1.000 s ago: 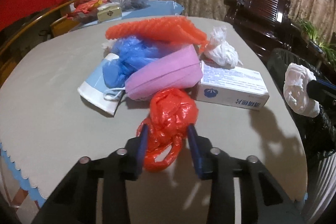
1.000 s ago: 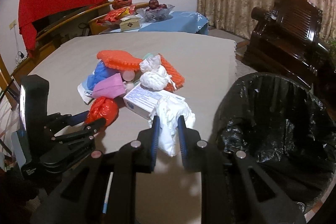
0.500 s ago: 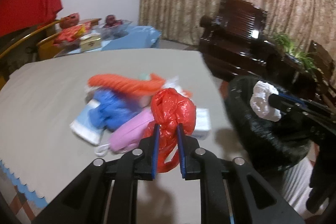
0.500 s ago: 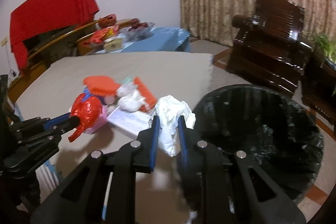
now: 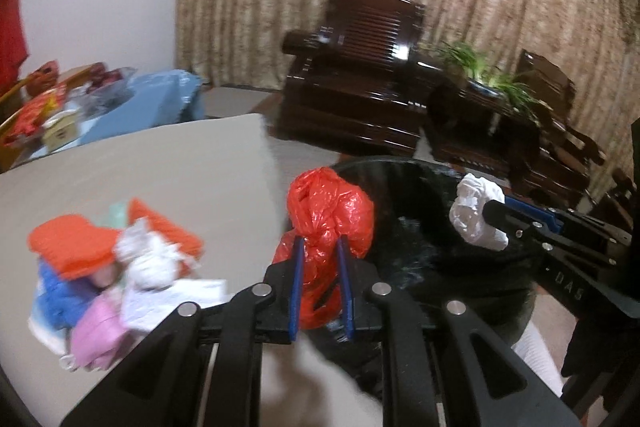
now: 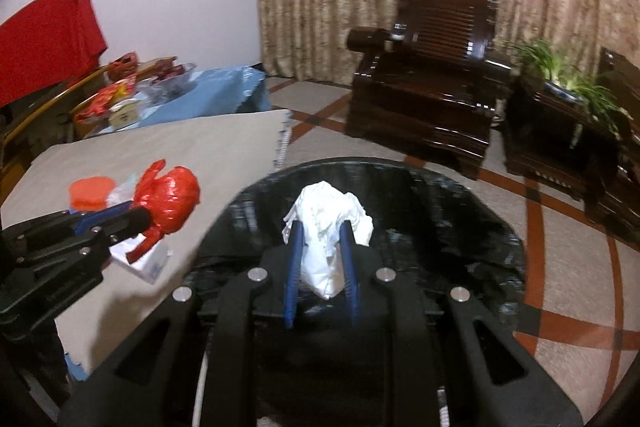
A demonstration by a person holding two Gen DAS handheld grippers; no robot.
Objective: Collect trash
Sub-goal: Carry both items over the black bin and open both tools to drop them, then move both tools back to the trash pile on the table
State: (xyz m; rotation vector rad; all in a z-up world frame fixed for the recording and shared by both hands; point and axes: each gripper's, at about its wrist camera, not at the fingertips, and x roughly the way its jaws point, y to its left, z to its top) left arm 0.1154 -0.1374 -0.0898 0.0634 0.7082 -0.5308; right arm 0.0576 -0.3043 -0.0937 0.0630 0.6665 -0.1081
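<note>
My left gripper (image 5: 320, 247) is shut on a crumpled red plastic bag (image 5: 330, 211) and holds it in the air at the table's right edge, beside the black-lined trash bin (image 5: 420, 251). It also shows in the right wrist view (image 6: 170, 197). My right gripper (image 6: 320, 231) is shut on a white crumpled plastic wad (image 6: 326, 219) and holds it over the open bin (image 6: 460, 227). The wad also shows in the left wrist view (image 5: 476, 211). A pile of trash (image 5: 116, 267) lies on the beige table (image 5: 160, 167): orange netting, blue bag, pink mask, white wad, a box.
A dark wooden armchair (image 6: 432, 67) and a side table with a green plant (image 6: 560, 83) stand behind the bin. A blue-covered table with snacks and a small box (image 6: 168, 95) stands at the far left. A red cloth (image 6: 44, 35) hangs on the wall.
Both grippers swung right with their loads. The red bag rose off the table to the bin's edge. The white wad moved from beside the bin to over its opening.
</note>
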